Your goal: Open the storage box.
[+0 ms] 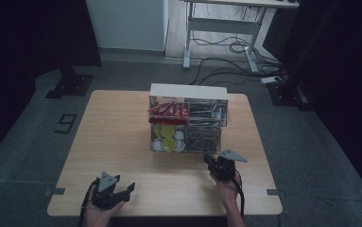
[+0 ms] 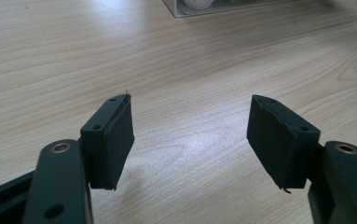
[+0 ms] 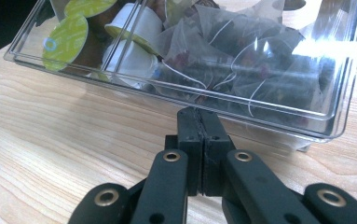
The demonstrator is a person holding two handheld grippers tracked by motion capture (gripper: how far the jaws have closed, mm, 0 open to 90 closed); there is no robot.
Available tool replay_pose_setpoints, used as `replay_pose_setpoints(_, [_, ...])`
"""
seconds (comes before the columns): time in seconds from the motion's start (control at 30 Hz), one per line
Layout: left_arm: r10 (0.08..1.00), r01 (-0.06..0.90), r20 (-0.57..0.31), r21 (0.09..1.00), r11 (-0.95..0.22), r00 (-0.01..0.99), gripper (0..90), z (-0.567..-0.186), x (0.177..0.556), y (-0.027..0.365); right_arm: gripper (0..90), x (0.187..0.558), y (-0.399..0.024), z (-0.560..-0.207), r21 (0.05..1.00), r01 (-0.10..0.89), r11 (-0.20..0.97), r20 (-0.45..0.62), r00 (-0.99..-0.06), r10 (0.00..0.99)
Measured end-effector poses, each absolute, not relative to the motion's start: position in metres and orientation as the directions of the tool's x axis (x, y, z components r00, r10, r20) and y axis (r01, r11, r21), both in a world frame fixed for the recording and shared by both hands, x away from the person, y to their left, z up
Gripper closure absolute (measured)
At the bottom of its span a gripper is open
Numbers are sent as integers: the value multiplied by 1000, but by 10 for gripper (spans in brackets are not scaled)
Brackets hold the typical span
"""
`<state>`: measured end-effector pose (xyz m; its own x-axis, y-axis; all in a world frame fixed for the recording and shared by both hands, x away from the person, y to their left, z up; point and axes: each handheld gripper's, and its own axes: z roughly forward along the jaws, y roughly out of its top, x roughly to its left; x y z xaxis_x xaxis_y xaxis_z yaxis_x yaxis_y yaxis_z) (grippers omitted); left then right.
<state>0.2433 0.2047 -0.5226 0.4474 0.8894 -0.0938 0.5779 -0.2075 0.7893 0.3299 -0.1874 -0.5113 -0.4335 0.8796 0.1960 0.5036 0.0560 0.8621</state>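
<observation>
Light wooden table [image 1: 122, 142] with a clear plastic drawer organiser with a white top [image 1: 188, 118] standing near its middle, toward the far edge. Upper compartments hold red sachets [image 1: 168, 110] on the left and dark packets on the right; lower drawer holds white capsules with yellow-green lids [image 1: 168, 137] on the left and translucent pyramid tea bags [image 3: 241, 60] on the right. That lower clear drawer [image 3: 306, 122] sits pulled forward from the organiser. Right gripper [image 3: 199, 114], black, two-jawed, held in the person's right hand [image 1: 227, 189], points at the front wall of the drawer on the tea-bag side; its jaws are pressed flat together with nothing between them, tips just at the drawer's lower front rim, whether touching I cannot tell. Left gripper [image 2: 190, 135] sits low over bare wood near the table's near left corner, well apart from the organiser, jaws spread wide and empty. A corner of the organiser shows at the top of the left gripper view.
</observation>
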Motion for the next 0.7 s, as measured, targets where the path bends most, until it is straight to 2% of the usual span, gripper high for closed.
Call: replay_pose_setpoints(0.7, [887, 581, -86, 784, -221, 453, 319, -523, 245, 202, 880, 325, -191, -494, 890, 455, 20, 209, -447, 870])
